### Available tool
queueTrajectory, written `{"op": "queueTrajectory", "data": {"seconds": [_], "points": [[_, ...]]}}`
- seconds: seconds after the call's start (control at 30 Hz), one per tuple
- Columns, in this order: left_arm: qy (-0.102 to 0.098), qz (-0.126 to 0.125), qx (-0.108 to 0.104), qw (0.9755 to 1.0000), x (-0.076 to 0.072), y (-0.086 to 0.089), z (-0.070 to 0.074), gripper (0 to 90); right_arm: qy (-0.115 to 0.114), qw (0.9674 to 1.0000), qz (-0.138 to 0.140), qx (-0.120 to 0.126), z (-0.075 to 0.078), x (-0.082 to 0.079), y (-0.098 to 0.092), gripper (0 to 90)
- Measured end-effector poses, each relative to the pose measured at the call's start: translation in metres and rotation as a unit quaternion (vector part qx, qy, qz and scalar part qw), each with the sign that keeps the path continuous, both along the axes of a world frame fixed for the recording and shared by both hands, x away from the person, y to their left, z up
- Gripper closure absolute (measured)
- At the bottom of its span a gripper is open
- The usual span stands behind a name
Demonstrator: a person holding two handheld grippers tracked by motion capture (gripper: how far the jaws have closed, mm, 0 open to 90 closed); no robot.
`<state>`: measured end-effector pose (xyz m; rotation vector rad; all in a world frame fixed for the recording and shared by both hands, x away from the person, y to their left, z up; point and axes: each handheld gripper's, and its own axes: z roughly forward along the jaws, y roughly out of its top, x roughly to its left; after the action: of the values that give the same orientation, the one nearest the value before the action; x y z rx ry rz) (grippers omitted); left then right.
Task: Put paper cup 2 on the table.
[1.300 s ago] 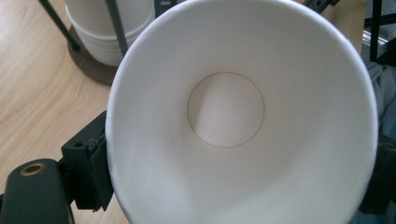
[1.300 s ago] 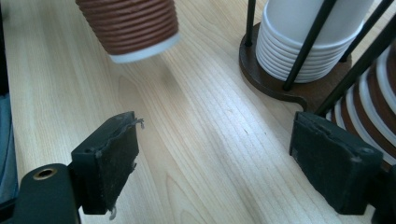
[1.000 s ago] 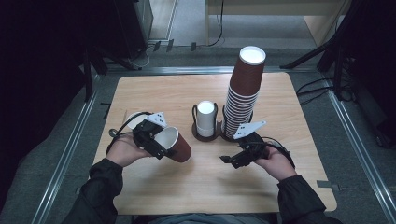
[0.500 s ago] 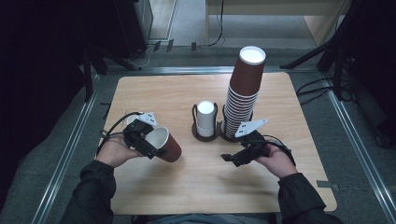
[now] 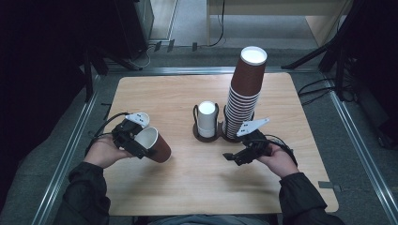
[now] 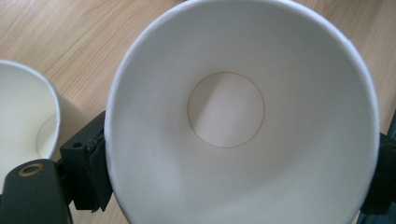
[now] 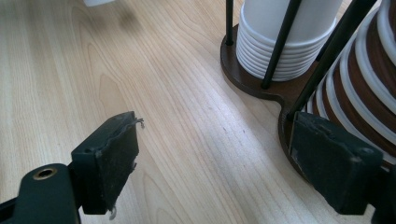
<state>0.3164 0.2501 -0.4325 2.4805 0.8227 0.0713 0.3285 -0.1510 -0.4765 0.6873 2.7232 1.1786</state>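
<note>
A light wooden table (image 5: 281, 187) with rounded corners is set on a grey floor (image 5: 187, 18). Metal rails (image 5: 61, 159) are laid along the table's edges at 9, 12 and 3 o'clock. Dark stands (image 5: 94, 61) are placed at 10 o'clock, and a dark cabinet (image 5: 133, 23) is seen at 11 o'clock. Black cables (image 5: 319, 84) are strewn over the floor at 2 o'clock. Pale wooden furniture (image 5: 281, 7) is placed at 1 o'clock. The surroundings at 9 and 3 o'clock are left in deep shadow, while the table is evenly lit.
</note>
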Motion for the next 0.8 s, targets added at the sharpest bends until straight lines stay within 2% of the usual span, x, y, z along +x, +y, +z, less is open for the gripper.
{"op": "queueTrajectory", "data": {"seconds": [0.1, 0.17, 0.23, 0.4, 0.6, 0.67, 0.8], "points": [[-0.001, 0.01, 0.003, 0.9999, -0.001, 0.007, 0.001, 9.4, 0.001, 1.0, 0.001, -0.001, 0.0, 0.0, 0.0, 16.1], [0.005, 0.015, -0.002, 0.9999, 0.0, 0.012, 0.001, 9.2, 0.002, 1.0, 0.002, -0.001, -0.001, 0.0, 0.001, 16.1], [0.0, 0.015, 0.006, 0.9999, -0.002, 0.016, 0.001, 9.2, 0.003, 1.0, 0.003, -0.006, -0.002, 0.0, 0.001, 16.1], [0.008, 0.026, 0.016, 0.9995, -0.003, 0.026, 0.0, 9.2, 0.006, 0.9999, 0.004, -0.009, -0.003, 0.001, 0.002, 16.1], [0.014, 0.049, 0.041, 0.9979, -0.004, 0.037, 0.0, 8.8, 0.007, 0.9999, 0.004, -0.011, -0.004, 0.002, 0.002, 16.1], [0.016, 0.052, 0.043, 0.9976, -0.005, 0.039, -0.001, 8.7, 0.007, 0.9999, 0.004, -0.01, -0.004, 0.002, 0.002, 16.1], [0.02, 0.056, 0.062, 0.9963, -0.004, 0.042, -0.006, 8.5, 0.007, 0.9999, 0.004, -0.01, -0.004, 0.002, 0.002, 16.1]]}}
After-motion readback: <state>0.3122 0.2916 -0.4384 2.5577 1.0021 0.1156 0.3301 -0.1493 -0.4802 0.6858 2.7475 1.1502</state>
